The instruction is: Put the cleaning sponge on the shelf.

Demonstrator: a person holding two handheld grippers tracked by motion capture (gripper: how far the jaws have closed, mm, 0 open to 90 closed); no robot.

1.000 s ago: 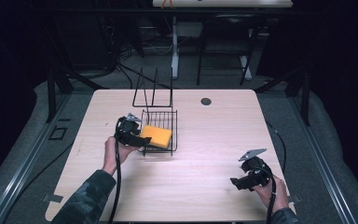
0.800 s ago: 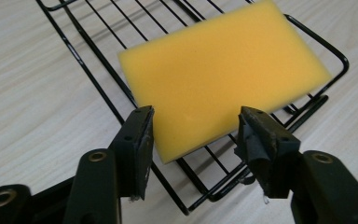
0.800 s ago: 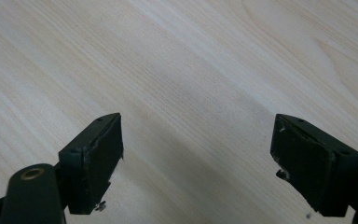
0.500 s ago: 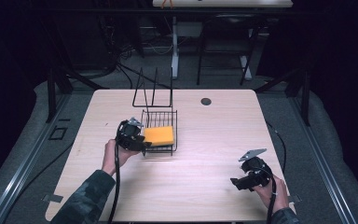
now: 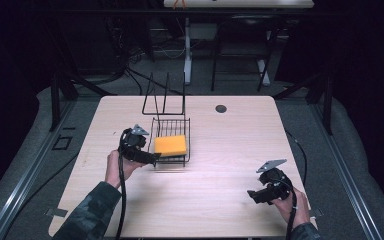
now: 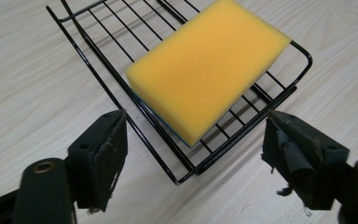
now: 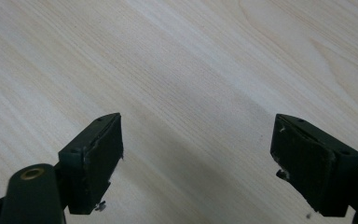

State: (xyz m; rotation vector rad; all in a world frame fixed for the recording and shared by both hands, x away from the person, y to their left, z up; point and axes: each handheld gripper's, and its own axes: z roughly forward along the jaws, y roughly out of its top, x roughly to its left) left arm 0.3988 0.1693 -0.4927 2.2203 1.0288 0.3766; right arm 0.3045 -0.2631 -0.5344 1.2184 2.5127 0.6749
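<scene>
item 1: sponge [image 6: 207, 67], yellow with a thin blue layer showing at its underside. lies flat inside the wire basket [image 6: 95, 74], toward the basket's near end as the left gripper view has it; in the high view the sponge [image 5: 170, 145] sits in the front half of the basket [image 5: 172, 127], nothing gripping it.

item 2: wire basket, black, shallow, open grid floor with a low rim. stands on the counter [image 5: 220, 150], left of centre. behind it in the high view, a taller black wire rack [image 5: 164, 97], upright, near the far edge.

item 3: left tongs [image 6: 193, 144], held in the person's left hand [image 5: 116, 167]. jaws spread wide, with nothing between the pads; the basket's near corner lies in the gap between them, untouched as far as can be seen. in the high view the left tongs [image 5: 152, 159] are just beside the basket's left front corner.

item 4: right tongs [image 7: 198, 154], held in the person's right hand [image 5: 291, 202]. jaws spread wide, grasping nothing, over bare pale wood. in the high view the right tongs [image 5: 252, 195] are at the counter's near right, well apart from the basket.

item 5: counter, light wood grain. a small dark round disc [image 5: 221, 108] sits near its far edge, right of the rack.
</scene>
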